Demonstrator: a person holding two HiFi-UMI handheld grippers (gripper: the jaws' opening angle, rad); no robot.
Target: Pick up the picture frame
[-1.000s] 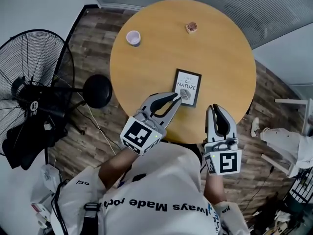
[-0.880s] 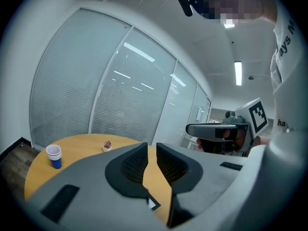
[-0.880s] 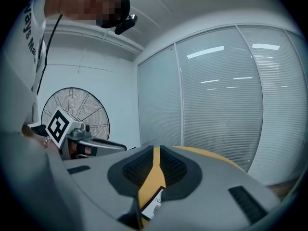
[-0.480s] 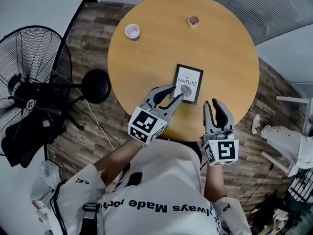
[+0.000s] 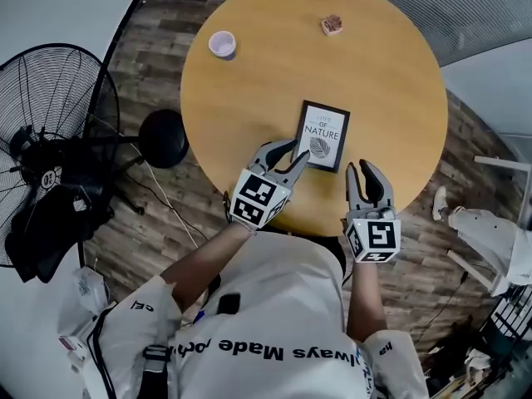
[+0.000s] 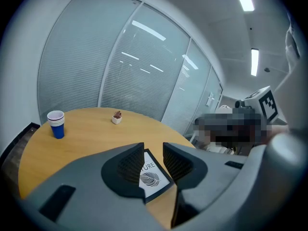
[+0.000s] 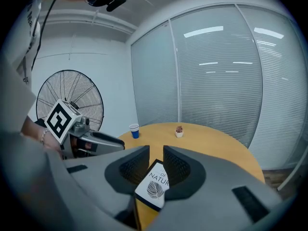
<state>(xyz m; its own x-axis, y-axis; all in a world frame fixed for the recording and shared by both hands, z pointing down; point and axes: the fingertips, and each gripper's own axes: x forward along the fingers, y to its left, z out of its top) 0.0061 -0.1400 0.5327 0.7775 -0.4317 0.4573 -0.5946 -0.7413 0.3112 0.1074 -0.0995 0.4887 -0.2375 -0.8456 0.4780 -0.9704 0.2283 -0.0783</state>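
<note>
The left gripper's (image 6: 153, 153) jaws stood apart with a clear gap, having just been opening, and nothing was between them. Through that gap, in the left gripper view, we saw the picture frame (image 6: 150, 176) lying on the tabletop just beyond the tips. The right gripper's (image 7: 155, 153) jaws were also parted and empty. The same frame (image 7: 155, 184) showed through their gap, a little further ahead.

From the head view, the picture frame (image 5: 322, 135) lay flat, face up, on the near half of the round wooden tabletop (image 5: 274, 81). It had a dark border and a white print with a leaf. Its long axis ran roughly away from the person, leaning slightly to the right at the far end.

The left gripper (image 5: 298, 151) was the nearer one. It pointed forward and to the right, and its tips overlapped the frame's near left corner. From above, we could not tell whether they touched the frame or hovered over it. The right gripper (image 5: 362, 171) sat over the tabletop's near edge. It was just beside the frame's near right corner, to the right of it and apart from it.

In our judgement, the frame lay ahead of both pairs of jaws and between them, so either could close on a near edge.

Further off, a paper cup (image 5: 221, 43) and a small pot (image 5: 332, 25) stood well apart on the far side. A floor fan (image 5: 50, 140) stood left of the table.
</note>
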